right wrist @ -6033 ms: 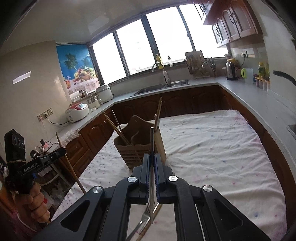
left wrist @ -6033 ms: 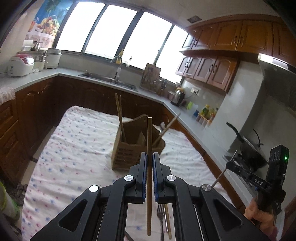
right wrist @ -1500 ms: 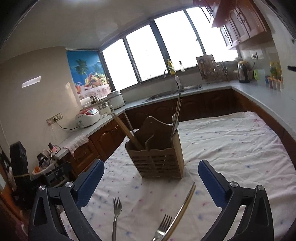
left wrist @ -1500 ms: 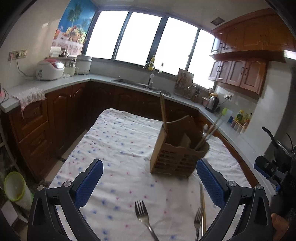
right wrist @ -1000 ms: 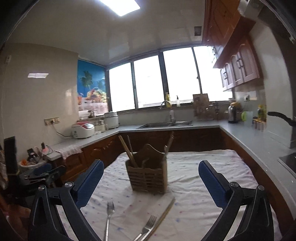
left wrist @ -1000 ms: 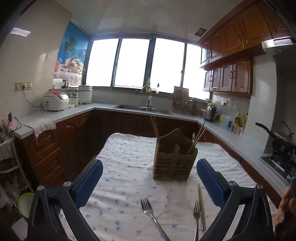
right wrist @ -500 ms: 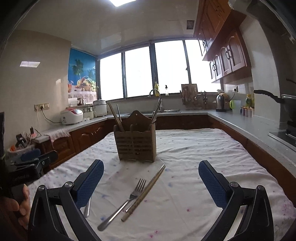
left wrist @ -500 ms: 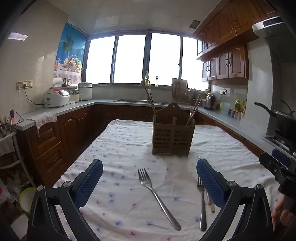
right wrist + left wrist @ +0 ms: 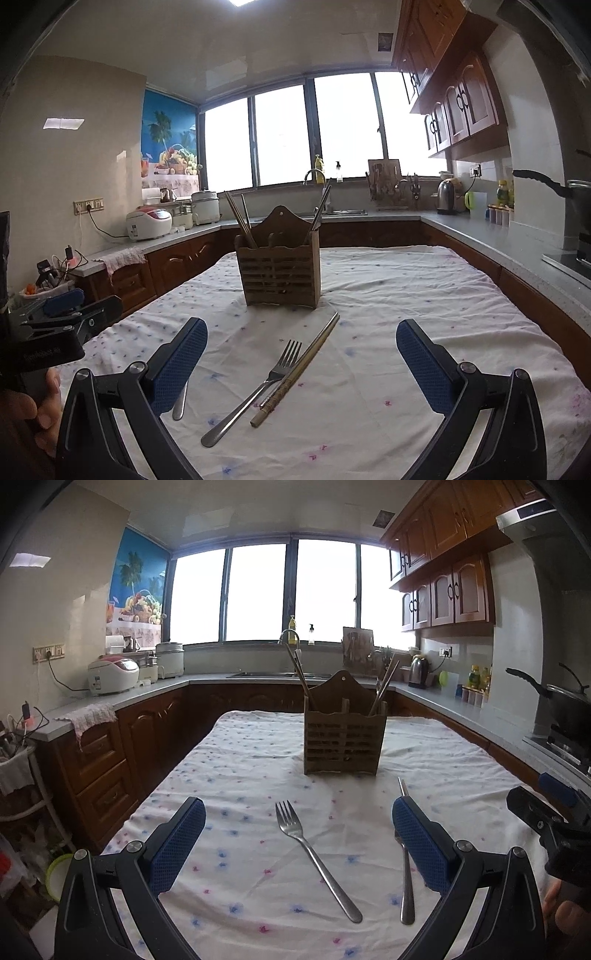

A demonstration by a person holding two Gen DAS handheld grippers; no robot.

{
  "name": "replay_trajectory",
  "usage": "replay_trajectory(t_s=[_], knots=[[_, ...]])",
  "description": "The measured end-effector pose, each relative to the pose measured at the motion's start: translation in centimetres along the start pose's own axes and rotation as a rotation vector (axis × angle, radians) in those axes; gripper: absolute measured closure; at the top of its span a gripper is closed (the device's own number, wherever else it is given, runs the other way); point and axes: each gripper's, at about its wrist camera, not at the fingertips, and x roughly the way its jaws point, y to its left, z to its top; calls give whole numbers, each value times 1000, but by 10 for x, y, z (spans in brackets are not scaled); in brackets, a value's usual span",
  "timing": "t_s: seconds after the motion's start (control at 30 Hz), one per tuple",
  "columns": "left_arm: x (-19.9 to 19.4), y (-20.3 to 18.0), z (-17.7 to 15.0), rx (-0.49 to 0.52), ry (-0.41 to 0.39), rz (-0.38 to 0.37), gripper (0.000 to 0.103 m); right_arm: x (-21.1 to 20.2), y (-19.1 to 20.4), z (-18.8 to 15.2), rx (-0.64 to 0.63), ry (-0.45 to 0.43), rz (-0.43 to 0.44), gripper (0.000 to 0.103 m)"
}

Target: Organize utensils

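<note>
A slatted wooden utensil holder [image 9: 342,744] [image 9: 279,275] stands mid-table with chopsticks [image 9: 384,686] [image 9: 240,221] sticking out of it. A steel fork [image 9: 314,856] lies on the cloth straight ahead of my left gripper [image 9: 298,843], which is open and low over the table. A second fork [image 9: 405,878] [image 9: 255,393] lies further right, beside a pair of chopsticks [image 9: 299,367], part hidden by my left finger. My right gripper [image 9: 301,365] is open, with that fork and the chopsticks between its fingers' line. The first fork's handle end [image 9: 180,400] peeks out by the right gripper's left finger.
The table wears a white cloth [image 9: 236,775] with small coloured dots. Dark wood cabinets and a grey counter [image 9: 122,698] ring the room, with a rice cooker [image 9: 112,672], a sink and a kettle. A pan [image 9: 565,701] sits on the stove at right. Hands hold each gripper.
Six seconds ago each gripper was shut on a utensil near the holder; both have let go. Since then both have pulled back and dropped low toward the utensils on the cloth.
</note>
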Motion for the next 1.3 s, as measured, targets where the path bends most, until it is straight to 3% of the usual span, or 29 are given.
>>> replay_trajectory(t_s=[1.3], knots=[[-1, -2, -6, 26, -2, 60, 1, -1, -7, -4, 25, 15, -6, 0]])
